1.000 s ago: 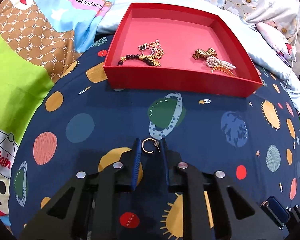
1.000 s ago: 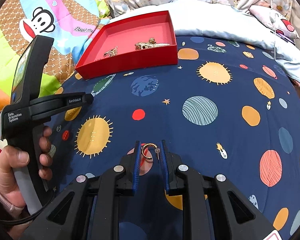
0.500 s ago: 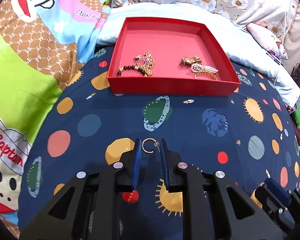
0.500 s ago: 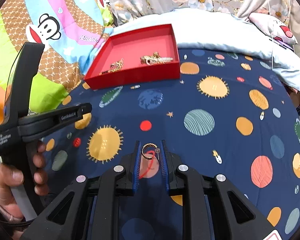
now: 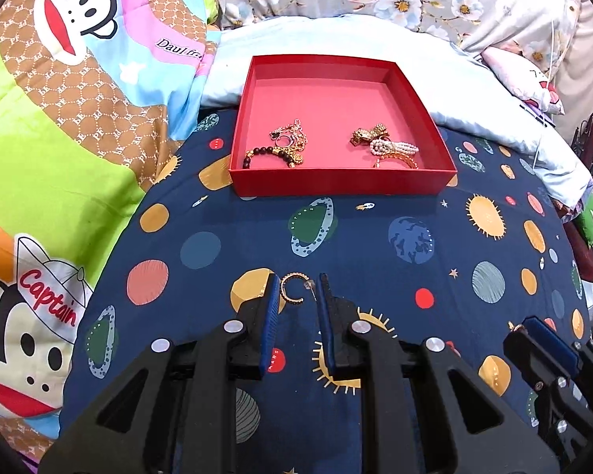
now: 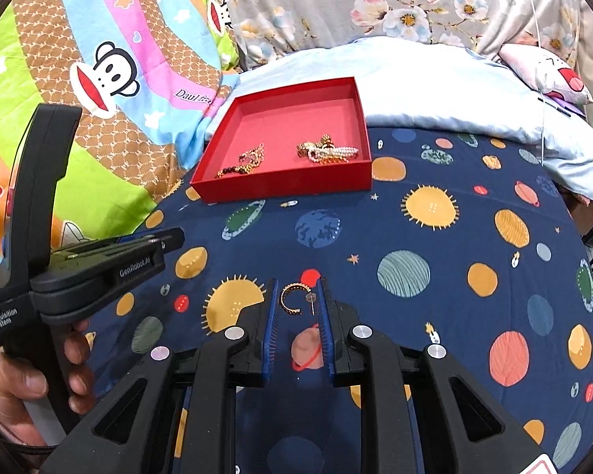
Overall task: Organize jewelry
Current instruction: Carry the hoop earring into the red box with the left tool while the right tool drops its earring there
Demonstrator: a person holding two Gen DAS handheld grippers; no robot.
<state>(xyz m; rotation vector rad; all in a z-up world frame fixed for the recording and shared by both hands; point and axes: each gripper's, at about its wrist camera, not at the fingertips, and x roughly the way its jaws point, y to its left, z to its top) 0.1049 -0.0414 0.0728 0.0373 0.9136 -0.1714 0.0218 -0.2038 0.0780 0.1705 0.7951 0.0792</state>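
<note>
We carry a gold open-hoop earring in each hand-held gripper. The left hand-held gripper (image 5: 296,290) is nipped narrowly on its gold hoop earring (image 5: 291,288); the right hand-held gripper (image 6: 296,296) pinches the matching gold hoop (image 6: 291,299). Both hang above the navy planet-print bedspread (image 5: 375,245). The shallow red cardboard tray (image 5: 336,187) lies straight ahead of the left gripper, which looks nearer; from the right it sits ahead and leftward.
</note>
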